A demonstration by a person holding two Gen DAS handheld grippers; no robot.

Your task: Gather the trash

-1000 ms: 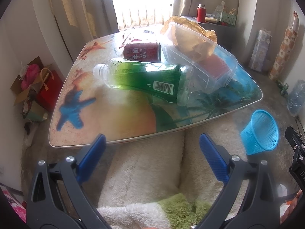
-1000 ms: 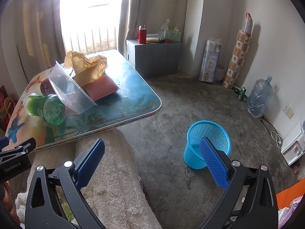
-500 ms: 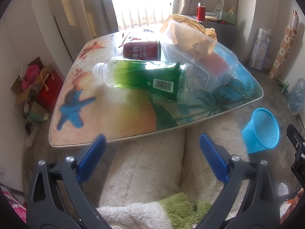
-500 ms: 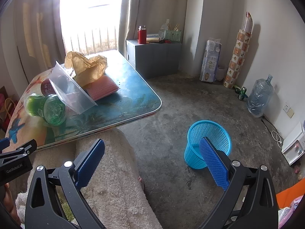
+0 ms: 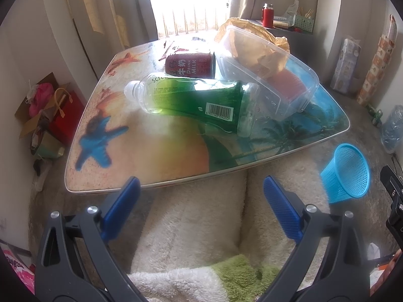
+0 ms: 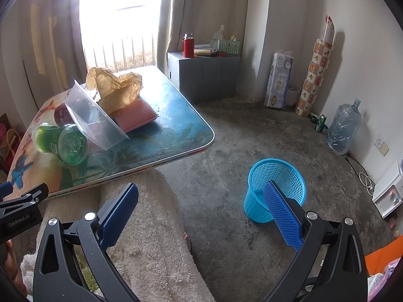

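On the low beach-print table (image 5: 156, 161) lies a green-labelled plastic bottle (image 5: 196, 100) on its side. Behind it rests a red milk can (image 5: 191, 65). A clear plastic box (image 5: 267, 70) leans over crumpled brown paper (image 5: 254, 37) and a red scouring pad (image 5: 289, 85). The same pile shows in the right wrist view: bottle (image 6: 63, 141), box (image 6: 93, 118), paper (image 6: 115, 88), pad (image 6: 136, 114). A blue mesh bin (image 6: 274, 188) (image 5: 347, 173) stands on the floor right of the table. My left gripper (image 5: 199, 193) is open, just short of the table's near edge. My right gripper (image 6: 201, 201) is open above the floor near the bin.
A person's fleece-covered legs (image 5: 201, 226) lie under both grippers. A grey cabinet (image 6: 204, 75) with a red flask (image 6: 188, 45) stands at the back. A water jug (image 6: 342, 128), paper rolls (image 6: 278, 80) and a white appliance (image 6: 388, 191) line the right wall. Bags (image 5: 47, 108) sit left of the table.
The left gripper has drifted slightly, so the table and its pile sit a little higher and closer in view. The right view is almost unchanged. Both grippers stay open.
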